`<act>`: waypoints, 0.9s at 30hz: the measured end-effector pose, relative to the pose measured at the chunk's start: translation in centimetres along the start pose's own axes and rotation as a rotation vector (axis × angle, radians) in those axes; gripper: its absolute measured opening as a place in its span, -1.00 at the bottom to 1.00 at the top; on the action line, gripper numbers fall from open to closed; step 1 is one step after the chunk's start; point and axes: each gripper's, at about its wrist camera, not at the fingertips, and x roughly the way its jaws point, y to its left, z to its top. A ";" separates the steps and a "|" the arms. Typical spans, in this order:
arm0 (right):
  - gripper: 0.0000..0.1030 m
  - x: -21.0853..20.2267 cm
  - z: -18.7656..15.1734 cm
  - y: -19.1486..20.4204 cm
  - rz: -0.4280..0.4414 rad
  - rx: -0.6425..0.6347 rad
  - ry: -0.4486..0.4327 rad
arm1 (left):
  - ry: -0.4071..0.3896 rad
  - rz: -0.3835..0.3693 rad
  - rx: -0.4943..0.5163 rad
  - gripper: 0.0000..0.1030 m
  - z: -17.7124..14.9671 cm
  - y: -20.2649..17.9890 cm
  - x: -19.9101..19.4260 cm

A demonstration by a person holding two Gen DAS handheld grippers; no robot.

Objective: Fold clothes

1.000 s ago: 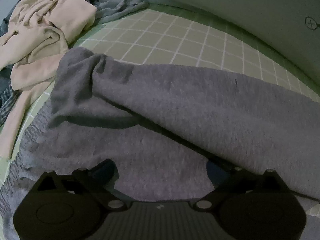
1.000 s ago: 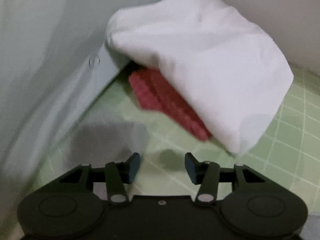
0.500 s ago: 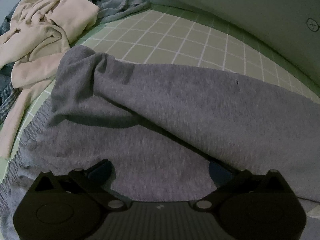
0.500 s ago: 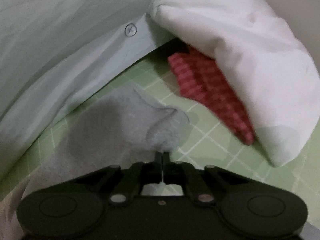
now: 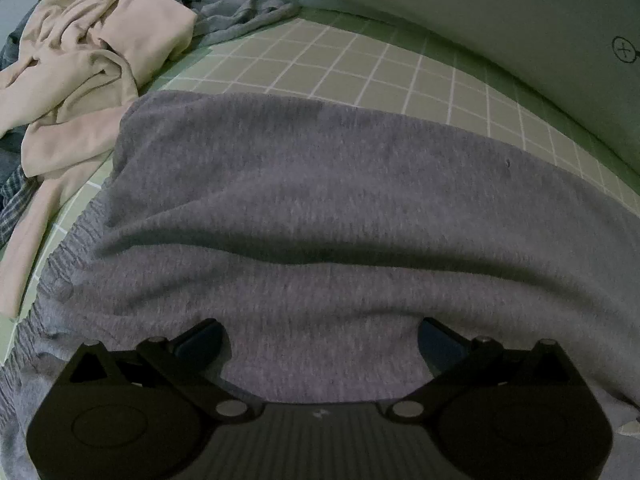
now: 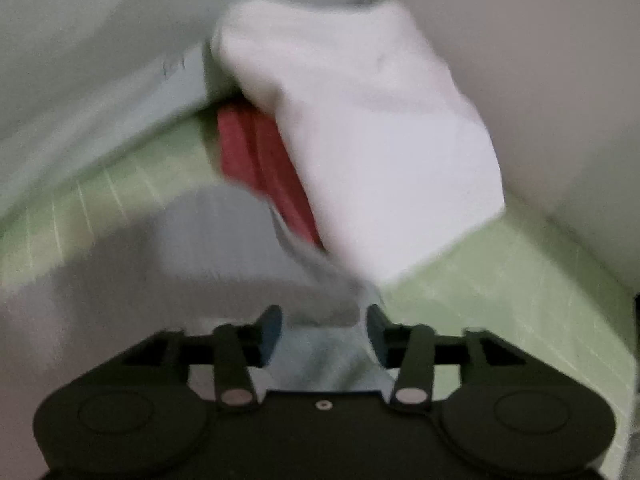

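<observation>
A grey knit garment (image 5: 320,200) lies spread on the green grid mat (image 5: 380,68), its upper layer folded over with a shadowed crease across the middle. My left gripper (image 5: 320,340) hovers just above the garment's near part, open wide with nothing clamped. In the blurred right wrist view the same grey garment (image 6: 180,248) reaches toward me, and a corner of it sits between the jaws of my right gripper (image 6: 324,324). Those jaws are opening, and the pads stand off the cloth.
A crumpled beige garment (image 5: 92,80) lies at the left, with plaid and grey clothes (image 5: 240,8) behind it. A white folded cloth (image 6: 360,128) rests over a red one (image 6: 260,160) against the pale walls (image 6: 80,60) bordering the mat.
The grey garment's folded layer now lies squarer, its crease running level instead of diagonal. My right gripper clamped a corner of the grey cloth half a second ago and has since opened.
</observation>
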 end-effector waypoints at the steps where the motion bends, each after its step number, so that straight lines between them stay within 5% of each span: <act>1: 0.09 0.3 0.7 0.7 0.041 0.013 -0.008 | 0.000 0.000 -0.001 1.00 0.0 0.0 0.0; 5: 0.37 3.1 3.3 3.7 0.202 0.089 0.018 | -0.003 0.001 -0.003 1.00 -0.1 0.0 -0.1; 10: 0.36 7.1 4.4 7.2 0.191 0.152 0.113 | -0.013 0.001 -0.003 1.00 -0.2 0.0 -0.2; 12: 0.11 7.2 4.2 8.3 0.125 0.102 0.102 | -0.019 -0.002 0.002 1.00 -0.2 0.1 -0.2; 14: -0.96 7.5 4.7 9.3 0.101 0.054 0.096 | -0.025 -0.006 0.008 1.00 -0.2 0.1 -0.2; 21: -0.99 9.9 7.2 12.0 0.075 -0.035 0.065 | -0.043 -0.009 0.018 1.00 0.4 0.4 0.0; 25: -0.98 11.4 8.7 12.0 0.226 0.042 0.066 | -0.049 -0.011 0.022 1.00 1.3 0.9 0.3; 27: -0.68 11.3 9.1 11.6 0.241 0.078 0.080 | -0.052 -0.010 0.022 1.00 1.6 1.1 0.4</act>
